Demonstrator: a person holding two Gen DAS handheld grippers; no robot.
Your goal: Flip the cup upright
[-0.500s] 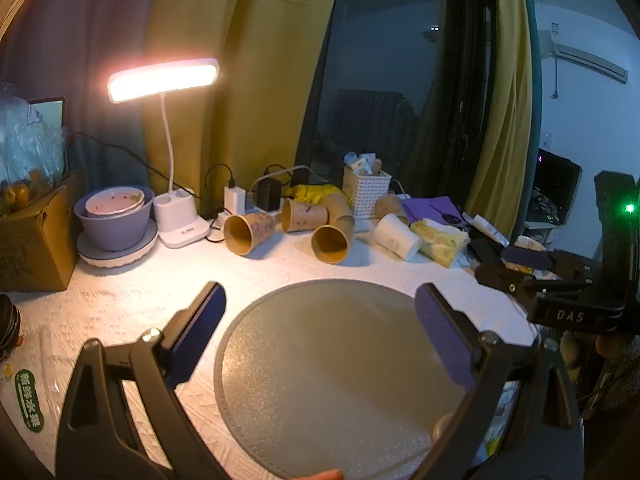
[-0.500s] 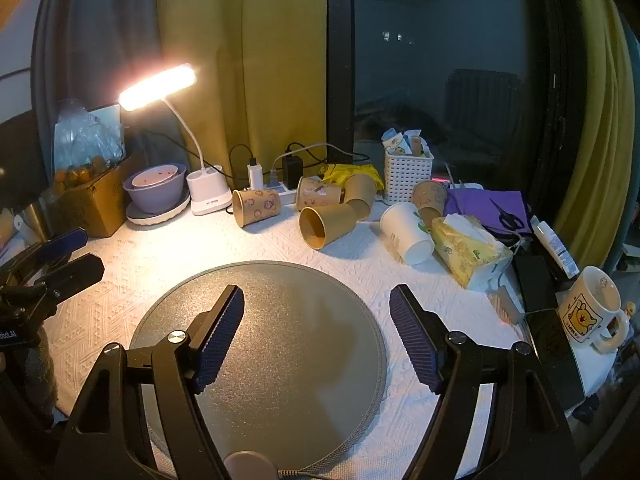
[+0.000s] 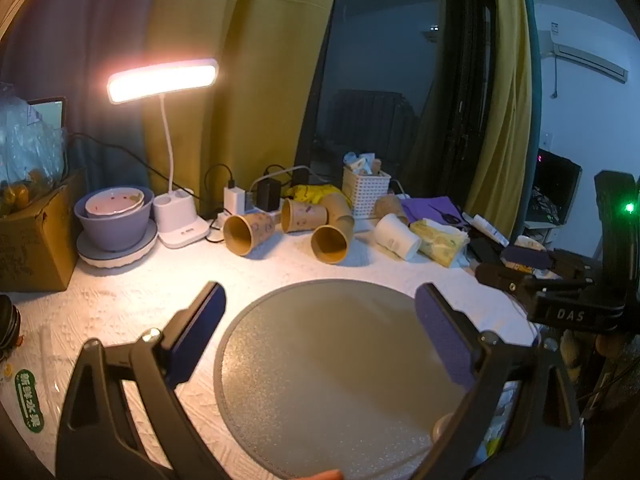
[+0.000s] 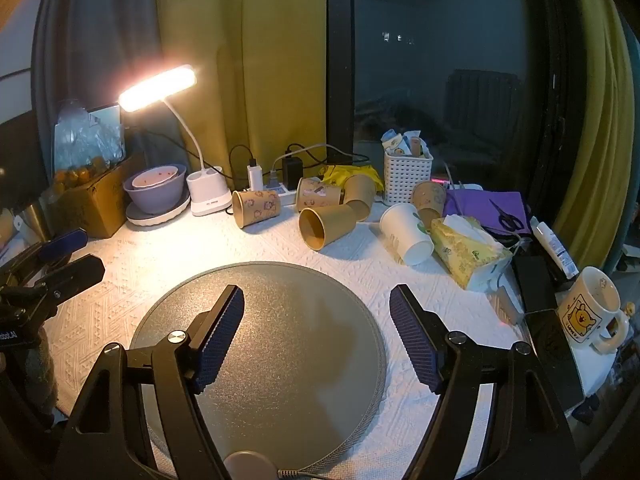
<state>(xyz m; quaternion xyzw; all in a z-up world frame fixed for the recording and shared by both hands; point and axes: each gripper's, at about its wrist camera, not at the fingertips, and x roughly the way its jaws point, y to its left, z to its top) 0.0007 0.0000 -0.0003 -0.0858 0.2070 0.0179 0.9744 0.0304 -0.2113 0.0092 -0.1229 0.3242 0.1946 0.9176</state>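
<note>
Lying on their sides along the far edge of the white cloth, several brown paper cups are waiting at about 12 o'clock from the round grey mat. The plain brown cup is sitting nearest, its open mouth facing toward the cameras; in the left wrist view the same cup is showing at 12 o'clock beyond the mat. A printed cup is resting at 11 o'clock beside the lamp base, and a white cup is lying at 1 o'clock, just beside the tissue pack.

The right gripper is hovering over the mat with its jaws spread wide, holding nothing. The left gripper is likewise released and empty, its jaws wide apart over the same mat.

Judging by its look, the plain cup is being light, thin-walled and easily crushed, and it is probably rolling freely on its side. The rim is likely the stiffest part, so pinching gently across the wall close to the mouth seems the safer hold; squeezing mid-body is risking a dent. Neighbouring cups are touching behind it, so approaching from the near side is looking cleaner.
</note>
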